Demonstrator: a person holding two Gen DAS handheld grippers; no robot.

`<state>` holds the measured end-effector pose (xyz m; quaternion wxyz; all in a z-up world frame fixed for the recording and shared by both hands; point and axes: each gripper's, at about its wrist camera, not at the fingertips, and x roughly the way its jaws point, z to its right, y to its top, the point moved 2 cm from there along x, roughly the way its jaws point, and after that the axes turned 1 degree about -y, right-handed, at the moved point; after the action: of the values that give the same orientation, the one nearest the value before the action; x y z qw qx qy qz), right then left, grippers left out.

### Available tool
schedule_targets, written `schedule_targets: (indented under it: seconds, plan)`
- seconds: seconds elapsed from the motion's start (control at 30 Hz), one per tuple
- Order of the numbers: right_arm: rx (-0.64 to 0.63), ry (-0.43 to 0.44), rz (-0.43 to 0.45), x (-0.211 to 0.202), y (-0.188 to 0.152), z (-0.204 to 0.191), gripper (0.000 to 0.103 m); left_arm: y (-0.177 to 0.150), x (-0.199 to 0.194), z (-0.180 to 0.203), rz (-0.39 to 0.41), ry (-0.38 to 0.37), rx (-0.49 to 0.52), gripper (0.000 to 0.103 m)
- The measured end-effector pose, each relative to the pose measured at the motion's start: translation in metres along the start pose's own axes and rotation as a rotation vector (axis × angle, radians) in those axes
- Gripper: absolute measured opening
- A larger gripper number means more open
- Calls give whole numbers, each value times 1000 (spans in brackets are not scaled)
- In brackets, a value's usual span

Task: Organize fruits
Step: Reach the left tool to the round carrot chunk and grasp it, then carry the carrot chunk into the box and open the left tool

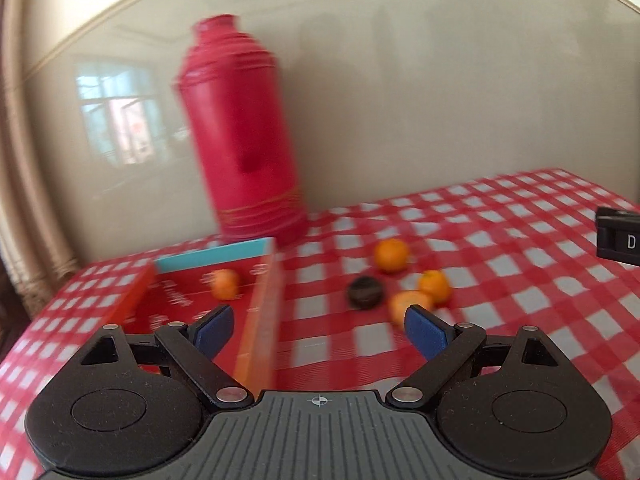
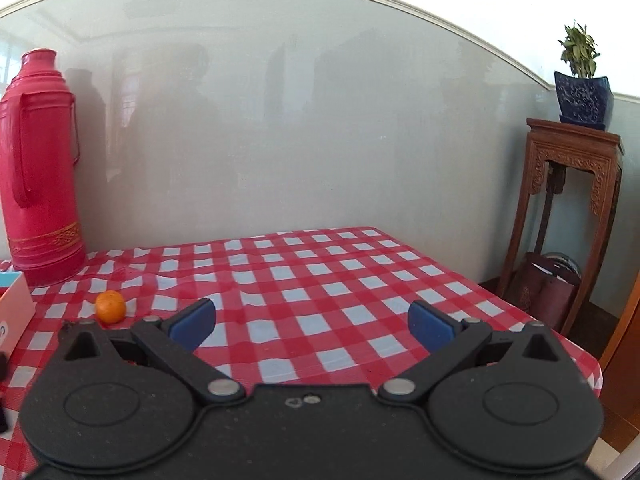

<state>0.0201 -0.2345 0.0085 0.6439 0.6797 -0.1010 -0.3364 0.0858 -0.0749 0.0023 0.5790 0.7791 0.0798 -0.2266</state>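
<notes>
In the left wrist view a red open box [image 1: 262, 320] with a teal far wall lies on the checked tablecloth, with one orange [image 1: 225, 284] inside it. To its right on the cloth lie three oranges [image 1: 392, 255] [image 1: 434, 286] [image 1: 408, 306] and a dark round fruit [image 1: 365, 292]. My left gripper [image 1: 320, 332] is open and empty, above the box's right wall. My right gripper [image 2: 312, 326] is open and empty over bare cloth. One orange [image 2: 110, 306] lies to its left, near the box corner [image 2: 14, 308].
A tall red thermos [image 1: 244, 136] stands at the back against the wall; it also shows in the right wrist view [image 2: 38, 168]. The table's right edge [image 2: 560, 340] drops off beside a carved wooden stand [image 2: 572, 208] with a potted plant [image 2: 582, 88].
</notes>
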Motion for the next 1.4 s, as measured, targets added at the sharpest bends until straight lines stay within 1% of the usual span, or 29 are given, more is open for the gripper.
schedule_targets:
  seconds: [0.13,0.17,0.2,0.27,0.37,0.43,0.5,0.53,0.67,0.73,0.77,0.9,1.13,1.27,1.33,1.4]
  plan:
    - [2,6,-4,0,-4,16,97,10,26,34,-29,-74,42,91]
    - [6,3,-4,1,-4,18,97,12,32,39,-36,-92,40,87]
    - [13,-1,-5,2,-4,22,97,13,40,42,-45,-107,39,78]
    - [30,0,-8,3,-4,28,97,13,53,47,-74,-135,27,73]
    - [67,11,-10,5,-3,36,97,10,68,50,-97,-143,2,71]
    - [84,19,-16,7,-2,40,97,6,73,48,-105,-141,-11,66]
    - [94,22,-20,7,-3,42,97,3,81,49,-123,-142,-20,49]
    - [96,25,-22,7,-3,43,97,3,86,50,-136,-145,-26,46]
    - [107,42,-32,8,-3,43,97,-1,93,50,-150,-140,-38,45]
    - [115,54,-32,7,-3,43,97,-1,94,51,-152,-144,-38,39]
    - [119,56,-33,7,-3,43,97,-1,95,51,-151,-136,-33,37]
    - [129,60,-35,7,-3,43,97,-2,93,51,-141,-115,-31,36]
    - [164,72,-46,9,-5,46,97,2,75,53,-61,-56,23,36]
    - [157,75,-53,9,-6,43,97,7,57,46,19,23,50,36]
    - [149,78,-53,9,-6,39,97,10,48,35,51,72,40,36]
    - [139,84,-55,8,-7,36,97,13,42,19,61,118,17,36]
